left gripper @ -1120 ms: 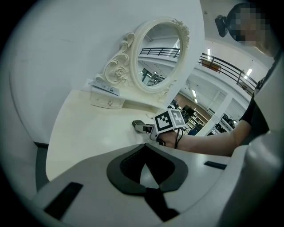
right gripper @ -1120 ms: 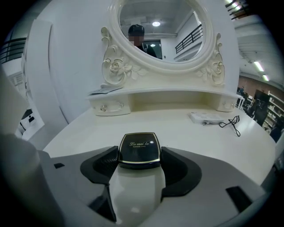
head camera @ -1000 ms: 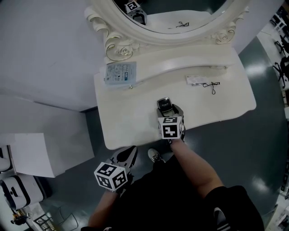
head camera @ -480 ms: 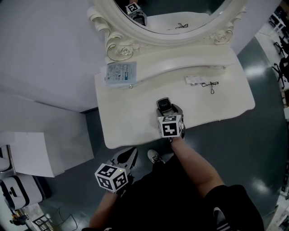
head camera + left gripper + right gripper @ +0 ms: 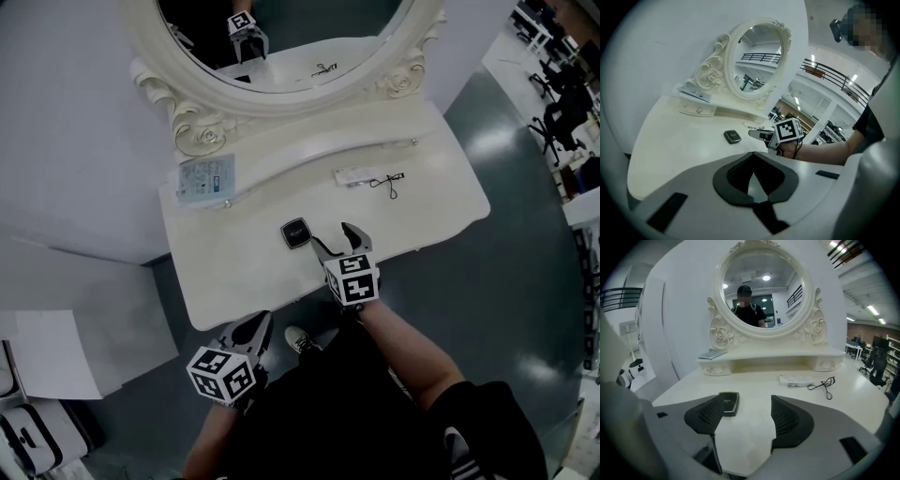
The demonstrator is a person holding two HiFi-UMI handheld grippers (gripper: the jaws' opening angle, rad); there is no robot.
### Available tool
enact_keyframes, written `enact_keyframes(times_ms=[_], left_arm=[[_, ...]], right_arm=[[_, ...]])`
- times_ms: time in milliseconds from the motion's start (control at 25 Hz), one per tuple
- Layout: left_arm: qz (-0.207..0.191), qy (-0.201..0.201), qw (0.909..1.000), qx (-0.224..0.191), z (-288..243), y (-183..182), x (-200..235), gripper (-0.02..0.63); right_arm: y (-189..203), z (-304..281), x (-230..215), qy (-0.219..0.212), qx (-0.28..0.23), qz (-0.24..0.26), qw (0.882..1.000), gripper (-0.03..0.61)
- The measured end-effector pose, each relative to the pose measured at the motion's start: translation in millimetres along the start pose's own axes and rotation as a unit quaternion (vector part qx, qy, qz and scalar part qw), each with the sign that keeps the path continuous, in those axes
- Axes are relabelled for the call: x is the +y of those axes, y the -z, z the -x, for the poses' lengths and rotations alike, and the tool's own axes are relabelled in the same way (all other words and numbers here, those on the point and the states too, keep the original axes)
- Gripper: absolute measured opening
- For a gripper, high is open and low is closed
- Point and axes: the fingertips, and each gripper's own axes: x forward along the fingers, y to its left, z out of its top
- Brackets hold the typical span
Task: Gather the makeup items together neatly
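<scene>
Here the right gripper [image 5: 333, 239] hovers low over the front of the dressing table [image 5: 234, 277], its jaws spread wide with nothing between them. The dark compact [image 5: 295, 233] lies flat just outside its left jaw and looks close to square. The white packet [image 5: 354, 175] and eyelash curler [image 5: 389, 184] lie together farther back and to the right, apart from the compact. The left gripper [image 5: 251, 330] hangs off the table's front edge, jaws drawn together on nothing, so the right one is plainly nearer.

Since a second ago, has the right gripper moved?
Yes. The right gripper let go and shifted right, toward the flat white packet; the small black compact now lies beside its left jaw.
</scene>
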Motion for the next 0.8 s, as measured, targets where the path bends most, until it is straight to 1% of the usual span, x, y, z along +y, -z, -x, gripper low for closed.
enact_keyframes(times_ms=[240,400,520,600,680,800], left_arm=[[-0.01,0.037,0.9993,0.0,-44.3,-16.5,-33.9,0.008],[-0.013,0.048,0.9988,0.0,-71.8,-29.4,-49.0,0.008],[-0.011,0.047,0.9988,0.0,-90.1,-36.1,-55.3,0.008],[-0.007,0.044,0.999,0.001,-101.8,-39.3,-58.2,0.008],[-0.003,0.04,0.9992,0.002,-113.1,-42.3,-59.9,0.008],[0.005,0.032,0.9995,0.003,-129.6,-45.7,-61.3,0.008]], right_arm=[[7.6,36.5,-99.0,0.042,0.016,0.016,0.999,0.324],[12.0,50.5,-155.2,0.052,0.031,0.023,0.998,0.324],[8.7,50.5,-192.6,0.047,0.04,0.038,0.997,0.324],[3.8,45.5,-214.5,0.037,0.046,0.057,0.997,0.324],[-1.8,37.2,-231.6,0.023,0.054,0.085,0.995,0.324],[-5.4,21.3,-247.1,-0.006,0.075,0.136,0.988,0.324]])
